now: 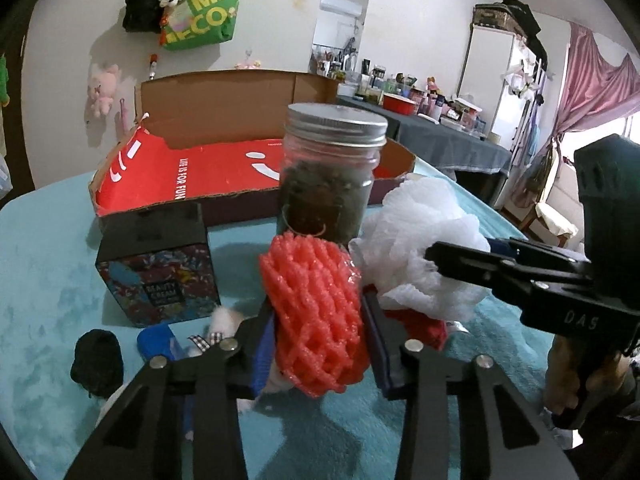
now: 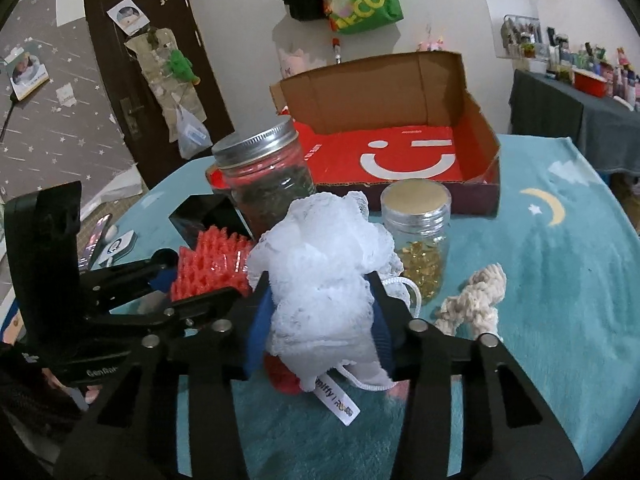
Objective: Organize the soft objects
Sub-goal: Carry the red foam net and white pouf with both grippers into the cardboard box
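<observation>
Both grippers hold soft items above the turquoise plush cloth [image 2: 540, 280].
Left gripper [image 1: 318, 332] clamps the coral foam net sleeve [image 1: 316, 316]; right gripper [image 2: 320, 312] clamps the white mesh bath pouf [image 2: 320, 268], near the open red cardboard box [image 2: 400, 152].

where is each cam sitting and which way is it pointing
Left wrist: sits on the left gripper, facing along its fingers at the red foam net they clamp; the right gripper shows at right.
Right wrist: sits on the right gripper, facing the white bath pouf it clamps; the left gripper shows at left.
Shared: both soft items, the dark-filled jar, the red box.
</observation>
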